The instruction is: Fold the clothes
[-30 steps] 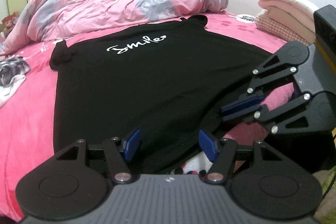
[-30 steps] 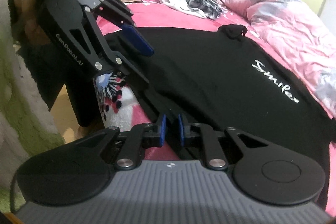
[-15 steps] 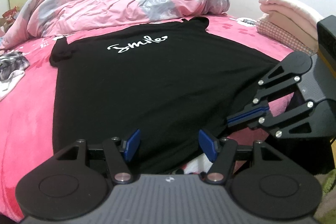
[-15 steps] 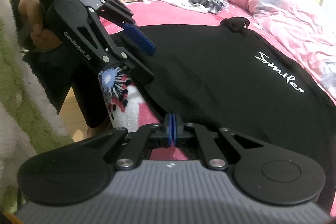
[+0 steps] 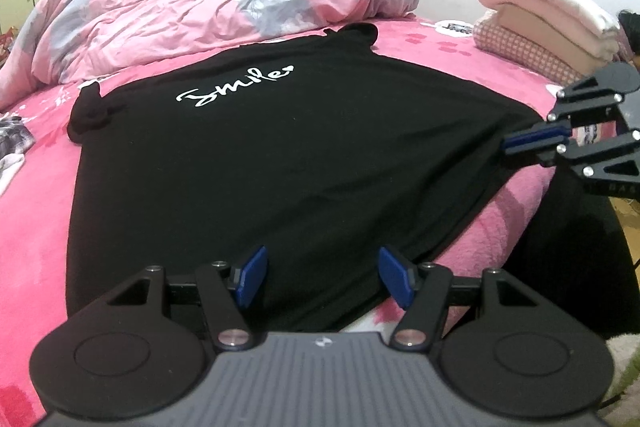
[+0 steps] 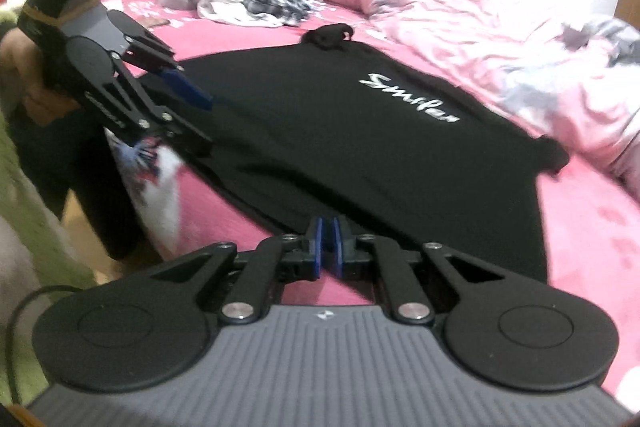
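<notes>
**Now the hem: get both corners held alike**

Here the left gripper [image 5: 322, 277] stands wide apart over the hem of the black "Smile" T-shirt [image 5: 280, 163], spread flat on the pink bed [image 5: 32, 211]. It should bite the whole hem edge. The right gripper [image 6: 327, 245] is clenched on the other hem corner; hold both level.

Black shirt [image 5: 280, 163] flat on pink bed [image 5: 36, 227], left claw [image 5: 322, 277] spread — right claw [image 5: 520, 143] pinching its corner
</notes>
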The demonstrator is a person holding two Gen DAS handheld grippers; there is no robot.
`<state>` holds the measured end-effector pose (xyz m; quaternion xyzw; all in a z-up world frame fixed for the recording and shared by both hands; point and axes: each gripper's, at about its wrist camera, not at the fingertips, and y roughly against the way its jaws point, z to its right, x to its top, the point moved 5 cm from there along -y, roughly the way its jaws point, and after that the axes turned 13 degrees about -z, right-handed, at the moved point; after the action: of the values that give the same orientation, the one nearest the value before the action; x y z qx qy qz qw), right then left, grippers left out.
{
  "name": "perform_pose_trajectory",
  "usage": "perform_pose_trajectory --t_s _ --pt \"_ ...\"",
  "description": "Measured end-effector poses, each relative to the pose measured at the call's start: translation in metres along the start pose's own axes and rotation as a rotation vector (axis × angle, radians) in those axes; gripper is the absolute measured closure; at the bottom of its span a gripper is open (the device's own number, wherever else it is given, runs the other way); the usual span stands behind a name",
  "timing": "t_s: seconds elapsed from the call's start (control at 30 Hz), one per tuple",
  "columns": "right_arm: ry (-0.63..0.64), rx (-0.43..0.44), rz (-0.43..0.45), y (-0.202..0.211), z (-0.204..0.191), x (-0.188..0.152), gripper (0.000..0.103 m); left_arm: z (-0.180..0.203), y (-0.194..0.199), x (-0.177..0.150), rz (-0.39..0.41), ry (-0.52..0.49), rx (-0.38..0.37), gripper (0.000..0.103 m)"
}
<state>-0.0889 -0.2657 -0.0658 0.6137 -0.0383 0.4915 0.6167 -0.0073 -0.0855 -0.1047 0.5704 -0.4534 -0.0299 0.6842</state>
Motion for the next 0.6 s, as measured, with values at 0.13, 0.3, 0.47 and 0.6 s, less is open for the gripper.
perform_pose_trajectory --t_s 0.13,0.3,0.47,0.6 --pt "0.095 -0.002 -0.012 -0.007 -0.003 0.003 0.098 0.002 -0.001 0.0 -0.004 -0.008 0.011 0.039" --pt "0.215 0.005 -0.043 -0.017 -0.009 0.005 0.098 0.001 -0.001 0.0 -0.008 -0.008 0.011 0.039" --pt "0.122 -0.003 -0.059 -0.011 0.01 0.001 0.098 0.0 -0.002 0.0 -0.011 -0.012 0.009 0.039" --pt "-0.051 0.0 -0.054 -0.004 0.037 -0.01 0.097 -0.001 -0.003 0.002 -0.017 -0.018 0.009 0.039"
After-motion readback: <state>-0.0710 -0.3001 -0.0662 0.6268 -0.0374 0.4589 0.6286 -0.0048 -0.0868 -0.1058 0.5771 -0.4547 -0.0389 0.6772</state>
